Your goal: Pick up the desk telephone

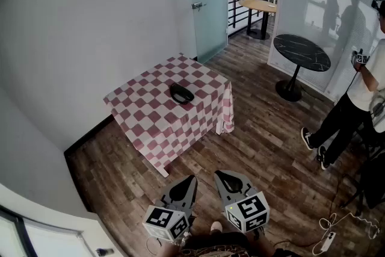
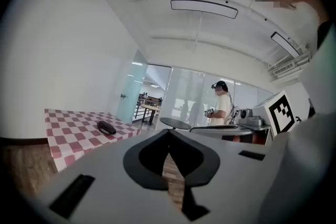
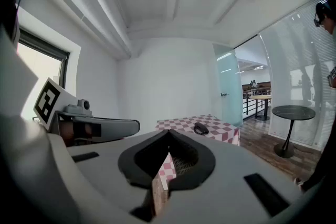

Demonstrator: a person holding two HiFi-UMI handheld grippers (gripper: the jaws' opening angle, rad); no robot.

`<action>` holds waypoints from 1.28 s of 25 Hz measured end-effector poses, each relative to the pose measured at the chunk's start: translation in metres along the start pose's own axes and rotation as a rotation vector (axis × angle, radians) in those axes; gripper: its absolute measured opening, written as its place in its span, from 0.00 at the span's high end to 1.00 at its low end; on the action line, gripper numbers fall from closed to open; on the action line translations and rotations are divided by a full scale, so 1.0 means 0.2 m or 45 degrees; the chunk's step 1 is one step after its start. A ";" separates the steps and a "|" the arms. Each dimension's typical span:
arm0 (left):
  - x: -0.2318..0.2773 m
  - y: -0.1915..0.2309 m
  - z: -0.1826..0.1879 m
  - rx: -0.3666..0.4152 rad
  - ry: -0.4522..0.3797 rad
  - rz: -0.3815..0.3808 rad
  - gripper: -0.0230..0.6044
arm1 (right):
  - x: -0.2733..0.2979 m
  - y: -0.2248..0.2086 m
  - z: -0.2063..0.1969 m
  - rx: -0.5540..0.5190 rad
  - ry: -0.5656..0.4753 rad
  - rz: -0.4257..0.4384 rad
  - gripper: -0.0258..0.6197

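Note:
The desk telephone is a small black object that lies near the middle of a table with a red and white checked cloth. It also shows far off in the left gripper view as the telephone and in the right gripper view as the telephone. My left gripper and right gripper hang side by side over the wooden floor, well short of the table and pointing toward it. Both have their jaws together with nothing between them, as seen at the left gripper and the right gripper.
A white wall runs behind and left of the table. A frosted glass door stands beyond it. A black round table and a standing person are at the right. Cables and a small white device lie on the floor at bottom right.

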State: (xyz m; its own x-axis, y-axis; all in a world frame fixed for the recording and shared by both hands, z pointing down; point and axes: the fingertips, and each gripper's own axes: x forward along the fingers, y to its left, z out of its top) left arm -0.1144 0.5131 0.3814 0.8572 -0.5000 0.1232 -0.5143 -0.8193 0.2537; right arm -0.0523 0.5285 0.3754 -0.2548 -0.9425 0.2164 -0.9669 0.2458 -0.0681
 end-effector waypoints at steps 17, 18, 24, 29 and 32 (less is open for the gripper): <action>0.10 0.04 -0.05 0.004 0.045 0.032 0.95 | 0.06 -0.08 -0.04 0.010 0.017 0.059 0.93; 0.11 0.06 -0.06 0.002 0.048 0.032 0.95 | 0.08 -0.09 -0.05 0.012 0.019 0.058 0.93; 0.22 0.22 0.00 0.008 0.055 0.024 0.95 | 0.24 -0.14 -0.01 0.000 0.042 0.032 0.93; 0.34 0.34 0.04 -0.001 0.055 -0.009 0.95 | 0.38 -0.20 0.01 0.008 0.050 0.005 0.93; 0.42 0.43 0.07 -0.003 0.060 -0.033 0.95 | 0.49 -0.24 0.03 0.011 0.049 -0.006 0.93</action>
State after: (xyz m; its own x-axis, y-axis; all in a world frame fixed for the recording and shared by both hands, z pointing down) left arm -0.0865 0.3976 0.4003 0.8706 -0.4647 0.1616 -0.4918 -0.8311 0.2597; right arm -0.0310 0.4237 0.3934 -0.2509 -0.9341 0.2539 -0.9680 0.2394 -0.0756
